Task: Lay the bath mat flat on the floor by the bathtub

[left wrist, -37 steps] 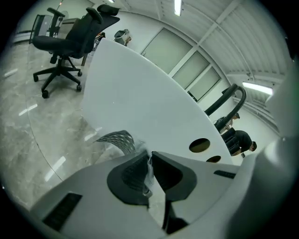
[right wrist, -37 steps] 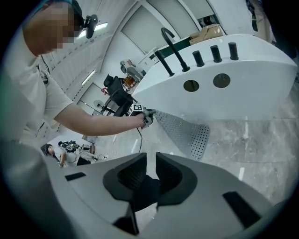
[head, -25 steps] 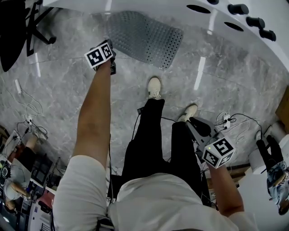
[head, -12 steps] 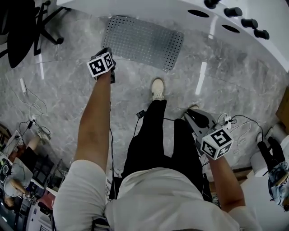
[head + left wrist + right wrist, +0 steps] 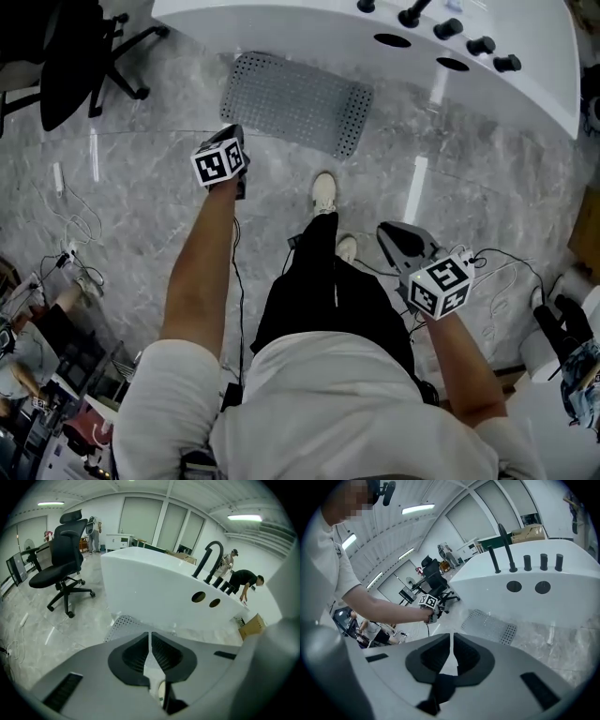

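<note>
Since the bath mat (image 5: 298, 101) lies flat just ahead of the left gripper (image 5: 232, 136), beside the bathtub (image 5: 309, 23), and it and the right gripper (image 5: 392, 234) are pinched shut on nothing, only risk I see: the shoe (image 5: 323, 190) stepping forward, rucking its edge.

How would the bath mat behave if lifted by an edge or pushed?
The bath mat probably droops if lifted by one edge: it looks thin and hugs the floor. Its perforations suggest light, rubbery material. On that glossy floor it may slide.
</note>
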Motion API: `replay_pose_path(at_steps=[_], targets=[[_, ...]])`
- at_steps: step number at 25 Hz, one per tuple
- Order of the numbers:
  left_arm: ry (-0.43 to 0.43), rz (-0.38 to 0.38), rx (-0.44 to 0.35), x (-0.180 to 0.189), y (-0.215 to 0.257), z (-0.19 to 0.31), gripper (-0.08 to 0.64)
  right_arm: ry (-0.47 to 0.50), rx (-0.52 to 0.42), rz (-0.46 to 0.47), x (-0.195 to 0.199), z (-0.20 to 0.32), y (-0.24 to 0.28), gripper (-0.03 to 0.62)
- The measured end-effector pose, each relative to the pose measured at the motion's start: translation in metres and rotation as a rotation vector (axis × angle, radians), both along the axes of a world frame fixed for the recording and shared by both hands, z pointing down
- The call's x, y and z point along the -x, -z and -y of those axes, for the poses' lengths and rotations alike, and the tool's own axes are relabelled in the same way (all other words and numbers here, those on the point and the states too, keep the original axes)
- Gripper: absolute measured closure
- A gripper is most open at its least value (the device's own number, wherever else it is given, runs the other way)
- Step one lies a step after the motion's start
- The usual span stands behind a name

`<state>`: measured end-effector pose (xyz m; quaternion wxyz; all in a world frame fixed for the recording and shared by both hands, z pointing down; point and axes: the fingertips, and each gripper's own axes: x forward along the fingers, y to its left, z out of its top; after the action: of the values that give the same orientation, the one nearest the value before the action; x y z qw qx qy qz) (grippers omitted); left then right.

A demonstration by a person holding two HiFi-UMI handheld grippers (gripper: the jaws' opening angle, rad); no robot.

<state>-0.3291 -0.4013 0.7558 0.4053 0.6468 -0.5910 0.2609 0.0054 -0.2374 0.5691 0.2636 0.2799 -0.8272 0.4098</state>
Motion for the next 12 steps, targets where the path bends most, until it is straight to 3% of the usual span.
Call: replay_pose_path(at_steps=[12], targets=[[-0.096,-0.132,-0.088,-0.066,0.125,-0.134,0.535,-0.003,-0.129,0.03,-0.028,-0.087,0.062,0.582]])
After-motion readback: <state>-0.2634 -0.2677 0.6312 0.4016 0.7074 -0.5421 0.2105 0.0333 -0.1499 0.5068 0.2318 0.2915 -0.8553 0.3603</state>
